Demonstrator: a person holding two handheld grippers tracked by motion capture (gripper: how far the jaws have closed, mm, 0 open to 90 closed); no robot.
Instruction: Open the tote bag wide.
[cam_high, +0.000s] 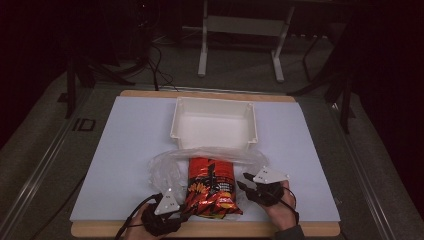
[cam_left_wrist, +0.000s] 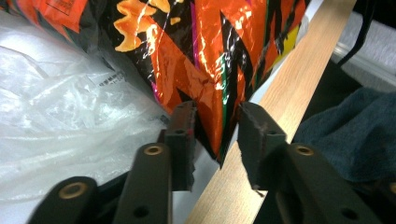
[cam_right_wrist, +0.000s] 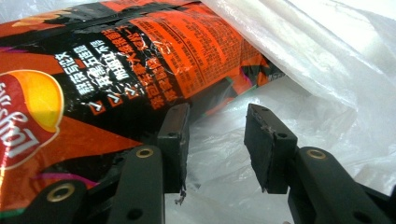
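Left gripper (cam_left_wrist: 215, 135) straddles the chip bag's (cam_high: 210, 187) near corner — jaws apart, not clamped. Right gripper (cam_right_wrist: 217, 140) gapes empty over the clear plastic bag (cam_right_wrist: 299, 65), right of the chips.

1. From above, the room around my table (cam_high: 125, 150) is nearly black; only the pale tabletop and the white bin (cam_high: 215, 122) catch light, and the picture is soft and a little grainy.
2. My left gripper (cam_left_wrist: 215, 135) view is bright and close: the chip bag (cam_left_wrist: 224, 56) foil throws white streaks of glare, and the far corners blur.
3. My right gripper (cam_right_wrist: 217, 140) view washes out to white on the clear plastic bag (cam_right_wrist: 327, 60) at upper right; print on the chip bag stays sharp, my jaws slightly soft.
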